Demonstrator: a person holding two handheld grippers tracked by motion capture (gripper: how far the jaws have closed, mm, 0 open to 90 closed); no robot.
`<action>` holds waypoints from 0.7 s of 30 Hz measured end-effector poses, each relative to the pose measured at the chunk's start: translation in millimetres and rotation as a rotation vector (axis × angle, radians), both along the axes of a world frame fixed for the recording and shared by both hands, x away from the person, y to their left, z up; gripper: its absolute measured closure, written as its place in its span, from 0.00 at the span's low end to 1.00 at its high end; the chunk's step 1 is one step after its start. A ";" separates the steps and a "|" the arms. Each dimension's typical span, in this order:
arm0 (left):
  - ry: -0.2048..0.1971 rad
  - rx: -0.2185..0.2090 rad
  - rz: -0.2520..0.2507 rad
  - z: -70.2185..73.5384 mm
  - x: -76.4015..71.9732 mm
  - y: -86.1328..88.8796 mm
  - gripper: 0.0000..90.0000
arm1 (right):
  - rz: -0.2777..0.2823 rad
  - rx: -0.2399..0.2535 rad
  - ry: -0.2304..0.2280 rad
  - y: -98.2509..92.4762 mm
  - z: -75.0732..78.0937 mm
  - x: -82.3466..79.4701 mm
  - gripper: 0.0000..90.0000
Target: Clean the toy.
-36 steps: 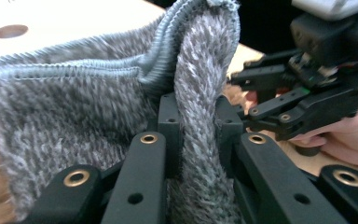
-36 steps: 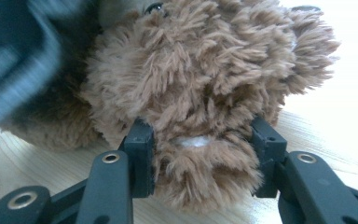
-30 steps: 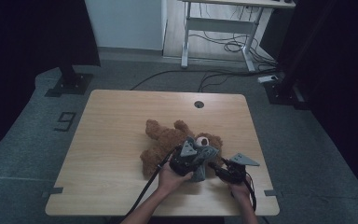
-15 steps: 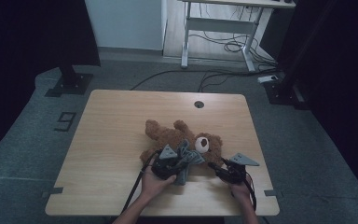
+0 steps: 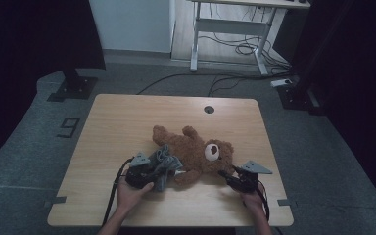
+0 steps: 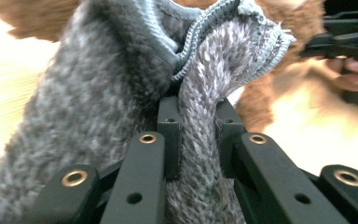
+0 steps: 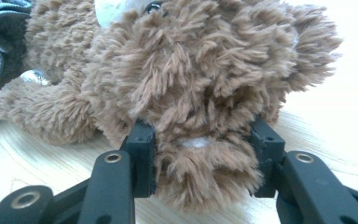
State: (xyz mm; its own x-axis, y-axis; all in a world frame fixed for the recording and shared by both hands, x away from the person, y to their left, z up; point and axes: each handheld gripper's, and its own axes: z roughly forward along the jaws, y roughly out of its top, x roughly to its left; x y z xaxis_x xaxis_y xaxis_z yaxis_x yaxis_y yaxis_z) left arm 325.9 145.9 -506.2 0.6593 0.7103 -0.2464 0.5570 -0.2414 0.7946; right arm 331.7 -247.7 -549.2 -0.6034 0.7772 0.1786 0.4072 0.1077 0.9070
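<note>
- Left gripper view: the left hand-held gripper (image 6: 196, 135) has its two black jaws pinched on a fold of grey knitted cloth (image 6: 98, 93), which bunches up over them; a ribbed hem curls across the top of the bundle.
- Behind the cloth in that view, brown fur of the teddy bear (image 6: 256, 107) shows, and the other gripper with a person's fingers sits at the far right edge.
- Right gripper view: the right hand-held gripper (image 7: 200, 158) is clamped on a thick tuft of the teddy bear (image 7: 200, 70), at the head end, with fur bulging between and over the jaws and the head resting on the table (image 7: 37, 158).
- High view: the left hand-held gripper (image 5: 174, 172) sits at the bear's lower body, the grey cloth (image 5: 162, 161) heaped against it, just beside the bear's leg.
- The right hand-held gripper (image 5: 227, 175) meets the teddy bear (image 5: 196, 152) at its head, near the front right of the table.
- The bear lies on its back across the middle of the light wooden table (image 5: 127, 122), head toward the right, limbs spread toward the far side.
- A person's hands hold both grippers from the near edge.
- Around the table lies grey floor (image 5: 34, 147), with cables (image 5: 235, 49) running under a white desk frame at the back.
</note>
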 end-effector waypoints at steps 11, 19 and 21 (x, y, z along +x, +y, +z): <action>0.024 0.014 0.088 -8.4 2.4 38.0 0.86 | 0.002 -0.001 -0.001 0.2 0.0 -0.1 0.61; -0.071 -0.038 0.086 13.7 -5.8 31.0 0.86 | -0.002 0.001 -0.008 0.7 0.1 0.2 0.61; -0.101 -0.048 0.055 23.8 -7.0 19.1 0.86 | -0.002 0.000 -0.010 0.9 0.1 0.0 0.61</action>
State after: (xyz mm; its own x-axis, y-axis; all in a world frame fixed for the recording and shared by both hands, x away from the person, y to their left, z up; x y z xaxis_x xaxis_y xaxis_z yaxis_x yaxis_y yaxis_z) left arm 318.9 165.1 -482.3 0.6429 0.7350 -0.2157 0.4850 -0.1727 0.8573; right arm 331.8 -246.8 -549.1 -0.6037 0.7783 0.1724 0.3980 0.1069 0.9111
